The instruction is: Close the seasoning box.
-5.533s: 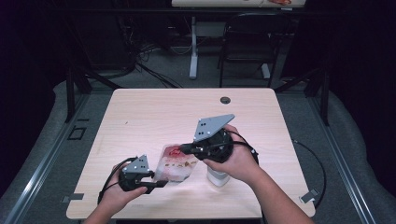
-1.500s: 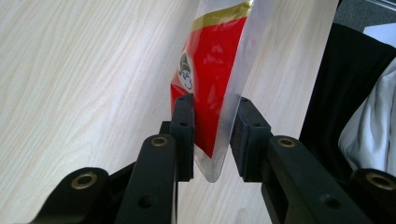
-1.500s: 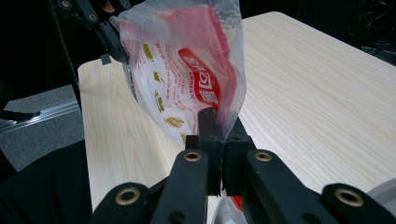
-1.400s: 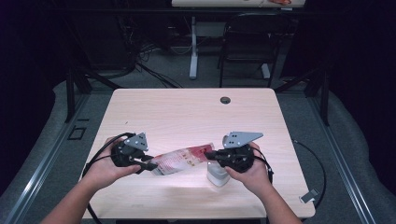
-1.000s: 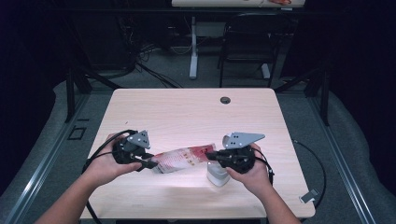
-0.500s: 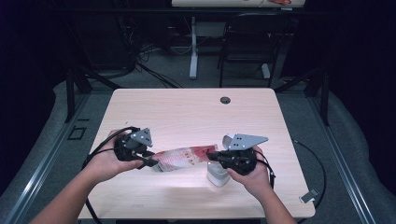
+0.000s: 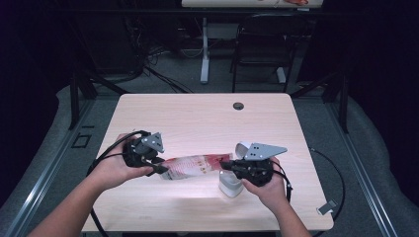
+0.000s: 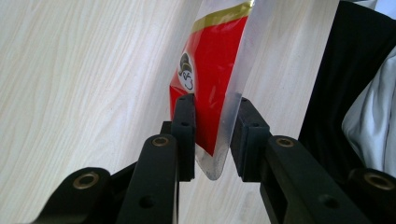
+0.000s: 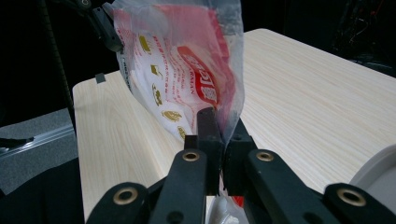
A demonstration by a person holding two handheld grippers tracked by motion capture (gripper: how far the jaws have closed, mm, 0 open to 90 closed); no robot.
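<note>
Since the earliest frame the two hands have drawn apart, from close together over the middle of the near edge to either side, and the packet that was bunched between them is now pulled out long and nearly level; over the last second little has shifted. The light wooden table carries the work, with a small dark round grommet near its far edge. Above its near half hangs the red and clear plastic snack packet, stretched between the two grippers and lifted clear of the wood. The left gripper takes the packet's left end: in the left gripper view its fingers stand narrow on either side of the sealed clear edge and red print, one pad against the film, the other just beside it with a slight gap, so I cannot tell whether the grip is firm there. The right gripper takes the other end; in the right gripper view its fingers are nearly together with the thin film pinched between them, and they have just been opening slightly. A small white cup-like container stands on the table just below the right gripper, beside the right hand. The left hand grips its tool near the table's left edge.
</note>
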